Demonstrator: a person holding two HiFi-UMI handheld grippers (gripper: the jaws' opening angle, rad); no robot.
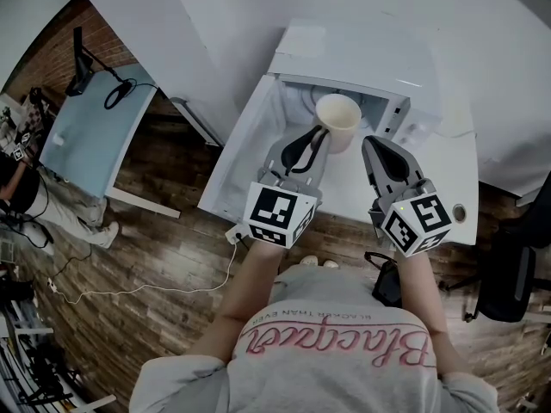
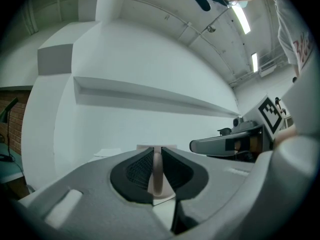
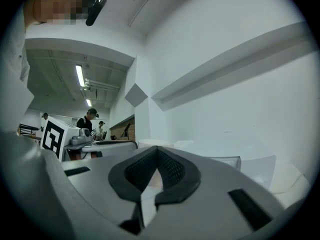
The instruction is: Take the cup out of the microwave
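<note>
The cup [image 1: 337,120] is hanging upright by its handle at the mouth of the open microwave [image 1: 362,58]. The left gripper [image 2: 156,156] is pinching that handle between its 2 jaws, which are standing only slightly apart. The right gripper [image 3: 156,156] is hovering just beside the cup, its jaws closed together on nothing.
</note>
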